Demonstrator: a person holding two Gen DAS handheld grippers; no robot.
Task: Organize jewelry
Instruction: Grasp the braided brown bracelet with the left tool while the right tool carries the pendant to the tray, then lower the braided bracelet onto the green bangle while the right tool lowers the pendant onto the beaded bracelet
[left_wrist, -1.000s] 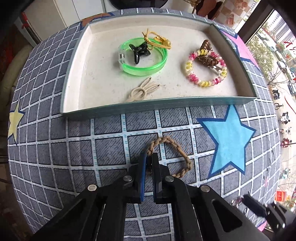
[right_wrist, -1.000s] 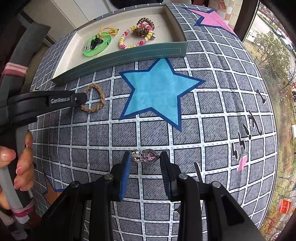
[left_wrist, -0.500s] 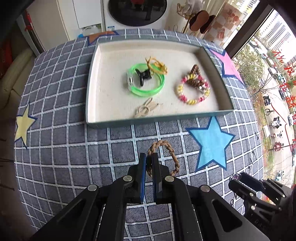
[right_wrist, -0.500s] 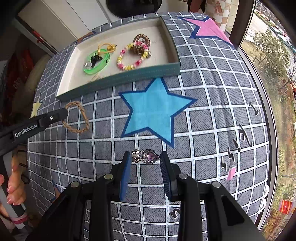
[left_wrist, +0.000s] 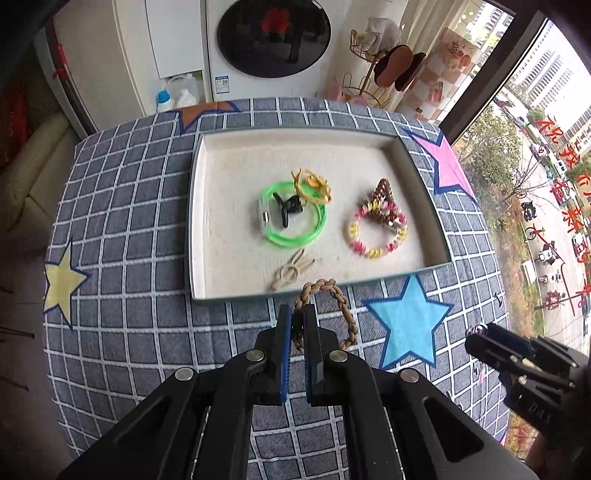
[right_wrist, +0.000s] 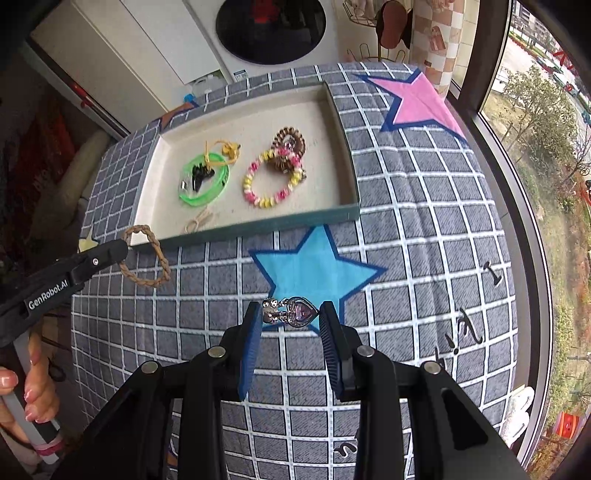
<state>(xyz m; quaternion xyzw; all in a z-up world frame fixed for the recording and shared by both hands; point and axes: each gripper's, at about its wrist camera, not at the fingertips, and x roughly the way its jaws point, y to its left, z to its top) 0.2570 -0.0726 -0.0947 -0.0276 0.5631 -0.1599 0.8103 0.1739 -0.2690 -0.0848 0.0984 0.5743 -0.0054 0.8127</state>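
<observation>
Braided bracelet (left_wrist: 334, 314): clamped in left tongs (left_wrist: 298, 325), hanging clear of tabletop (left_wrist: 129, 258), just short of tray (left_wrist: 195, 221). Heart pendant (right_wrist: 293, 312): pinched between right tongs (right_wrist: 290, 321), raised, likely tray-bound.

A table (left_wrist: 122, 229) under a grey checked cloth (right_wrist: 424, 236) with stars carries a shallow tray (left_wrist: 195, 221) toward twelve o'clock, holding bracelets and hair ties
</observation>
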